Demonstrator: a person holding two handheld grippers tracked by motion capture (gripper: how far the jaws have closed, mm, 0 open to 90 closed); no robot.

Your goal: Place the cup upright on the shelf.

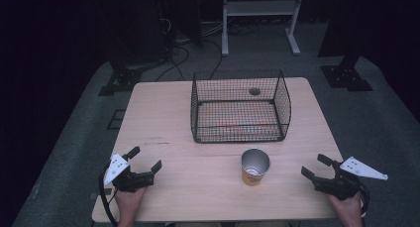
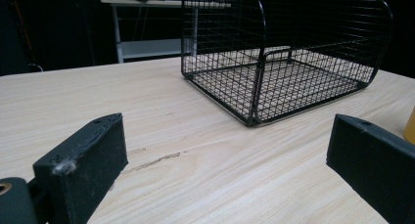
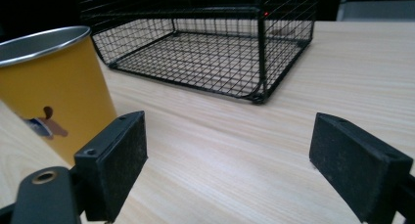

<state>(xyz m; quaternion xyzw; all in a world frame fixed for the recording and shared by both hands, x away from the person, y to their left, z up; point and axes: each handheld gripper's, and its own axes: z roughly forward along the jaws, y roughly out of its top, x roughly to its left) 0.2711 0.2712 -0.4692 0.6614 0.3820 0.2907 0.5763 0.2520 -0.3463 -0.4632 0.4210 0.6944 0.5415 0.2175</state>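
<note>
Yellow cup [image 1: 255,168] upright — near wire basket [image 1: 239,107].

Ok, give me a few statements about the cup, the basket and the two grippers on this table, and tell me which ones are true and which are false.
1. The yellow cup stands upright on the table. True.
2. The cup sits inside the wire basket. False: it stands outside, on the table in front of the basket.
3. The right gripper is shut on the cup. False: its jaws are spread and the cup stands apart from them.
4. The left gripper is open and holds nothing. True.
5. The basket holds no object. True.
</note>
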